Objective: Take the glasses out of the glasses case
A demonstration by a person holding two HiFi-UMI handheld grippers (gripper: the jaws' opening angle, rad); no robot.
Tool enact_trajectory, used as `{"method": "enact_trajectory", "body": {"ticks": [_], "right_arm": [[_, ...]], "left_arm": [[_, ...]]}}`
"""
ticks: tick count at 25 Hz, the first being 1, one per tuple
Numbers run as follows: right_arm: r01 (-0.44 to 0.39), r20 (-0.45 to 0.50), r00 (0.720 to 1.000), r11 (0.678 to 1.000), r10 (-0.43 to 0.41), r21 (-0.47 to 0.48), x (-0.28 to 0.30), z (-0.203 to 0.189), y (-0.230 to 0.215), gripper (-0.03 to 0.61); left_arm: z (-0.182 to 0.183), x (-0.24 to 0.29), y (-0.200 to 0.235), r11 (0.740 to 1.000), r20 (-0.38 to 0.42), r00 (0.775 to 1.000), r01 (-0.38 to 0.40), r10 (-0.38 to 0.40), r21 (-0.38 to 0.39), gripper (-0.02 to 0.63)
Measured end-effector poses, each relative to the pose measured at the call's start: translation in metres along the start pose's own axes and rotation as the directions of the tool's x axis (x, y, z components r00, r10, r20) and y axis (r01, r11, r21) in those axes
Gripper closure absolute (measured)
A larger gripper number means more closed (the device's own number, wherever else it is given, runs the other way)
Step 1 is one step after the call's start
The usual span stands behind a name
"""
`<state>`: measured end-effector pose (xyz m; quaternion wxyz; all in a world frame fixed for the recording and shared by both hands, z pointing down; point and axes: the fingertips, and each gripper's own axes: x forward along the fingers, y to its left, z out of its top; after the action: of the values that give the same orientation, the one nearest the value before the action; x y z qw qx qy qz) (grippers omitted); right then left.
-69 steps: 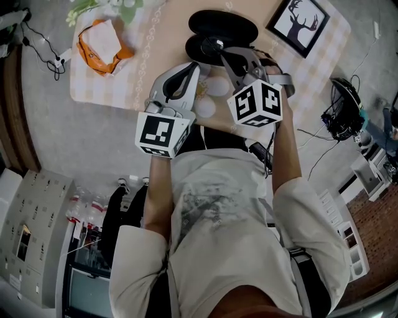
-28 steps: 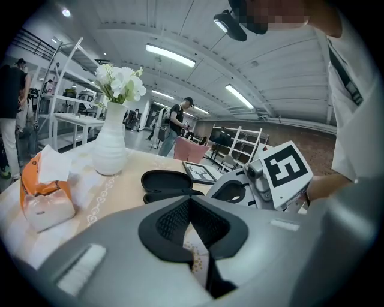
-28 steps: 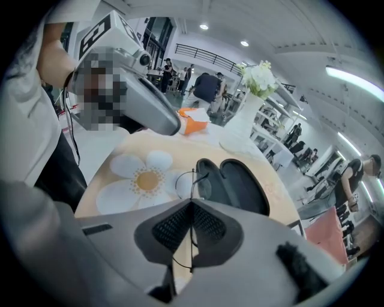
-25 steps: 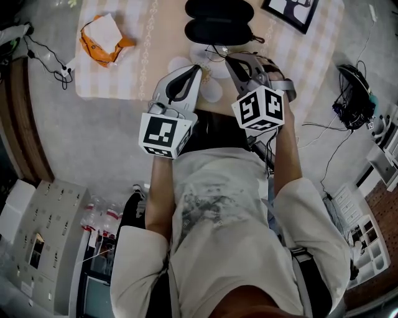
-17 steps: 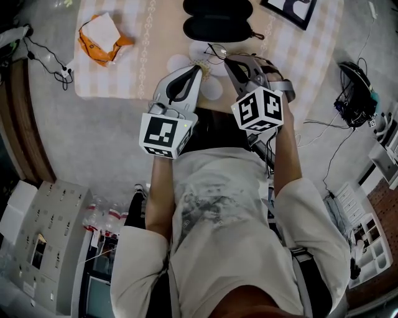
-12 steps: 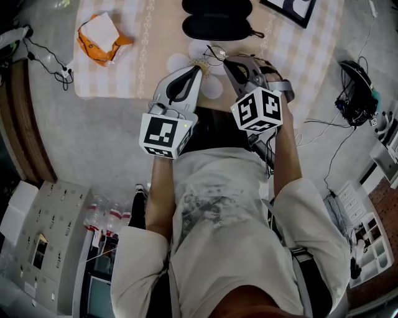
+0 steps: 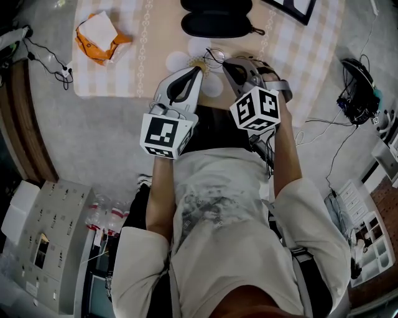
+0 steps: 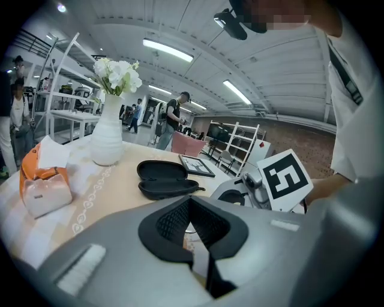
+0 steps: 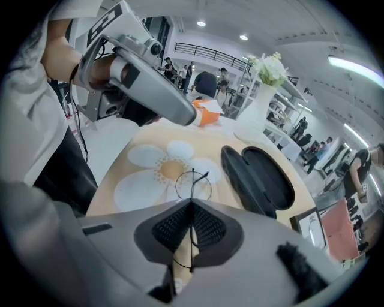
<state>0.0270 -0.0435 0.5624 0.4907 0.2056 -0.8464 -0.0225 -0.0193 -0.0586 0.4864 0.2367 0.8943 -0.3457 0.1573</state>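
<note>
The black glasses case [image 7: 216,23] lies open on the table, its hollows empty in the right gripper view [image 9: 258,177] and the left gripper view [image 8: 165,178]. My right gripper [image 7: 225,62] is shut on thin wire-framed glasses [image 7: 214,57], holding them just above the flower placemat on the near side of the case. In the right gripper view the frame [image 9: 193,184] sticks out past the closed jaws of the right gripper [image 9: 191,207]. My left gripper [image 7: 200,68] hovers beside it to the left, jaws together [image 8: 191,201], with nothing seen in them.
A daisy-print placemat [image 7: 180,61] lies under both grippers. An orange-and-white packet [image 7: 99,34] sits at the table's left. A white vase of flowers [image 8: 108,141] and a picture frame [image 7: 295,6] stand near the case. The table's near edge is just below the grippers.
My right gripper has drawn back from the open case toward the person, carrying the glasses over the placemat. The left gripper stays alongside. The view has shifted, so the case sits higher in the picture.
</note>
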Motion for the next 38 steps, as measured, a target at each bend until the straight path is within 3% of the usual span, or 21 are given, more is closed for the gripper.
{"method": "enact_trajectory", "body": {"ticks": [30,38], "right_arm": [[-0.058,0.021,0.998,0.997,0.057,0.057,0.0042,-0.0029,0.0064,0.557],[-0.075,0.021,0.997,0.995,0.074,0.067,0.0034,-0.003,0.0077,0.518]], "left_arm": [[-0.0035,0.0011,-0.0007,1.0,-0.012,1.0,0.006,-0.006,-0.001,0.606],[-0.0033,0.0004,-0.0001,1.0,-0.01,1.0,0.004,-0.004,-0.002,0.606]]}}
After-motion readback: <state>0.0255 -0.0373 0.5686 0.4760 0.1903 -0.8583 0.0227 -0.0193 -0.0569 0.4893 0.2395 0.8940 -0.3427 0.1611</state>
